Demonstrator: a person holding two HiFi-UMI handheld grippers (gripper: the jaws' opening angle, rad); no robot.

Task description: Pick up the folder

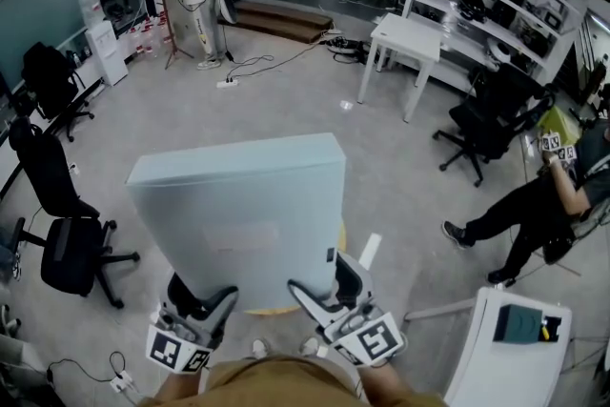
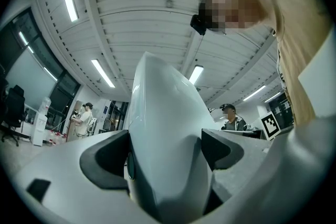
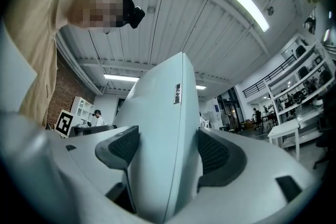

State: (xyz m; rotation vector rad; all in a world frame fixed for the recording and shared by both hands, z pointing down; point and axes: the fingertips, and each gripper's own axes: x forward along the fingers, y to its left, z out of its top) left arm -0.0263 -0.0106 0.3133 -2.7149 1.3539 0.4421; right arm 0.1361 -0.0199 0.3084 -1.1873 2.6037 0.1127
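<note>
A pale blue-grey folder [image 1: 243, 214] hangs in the air in front of me, held up flat at its near edge by both grippers. My left gripper [image 1: 205, 300] is shut on its lower left corner; in the left gripper view the folder [image 2: 165, 139] fills the gap between the dark pads [image 2: 105, 162]. My right gripper [image 1: 329, 286] is shut on the lower right corner. In the right gripper view the folder [image 3: 163, 139] rises between the ribbed pads [image 3: 218, 157], with a small label on its spine.
Below the folder shows the rim of a round wooden surface [image 1: 257, 308]. A white table [image 1: 515, 353] with a dark box stands at the lower right. Black office chairs [image 1: 57, 234] stand to the left; a seated person [image 1: 543, 205] is at the right.
</note>
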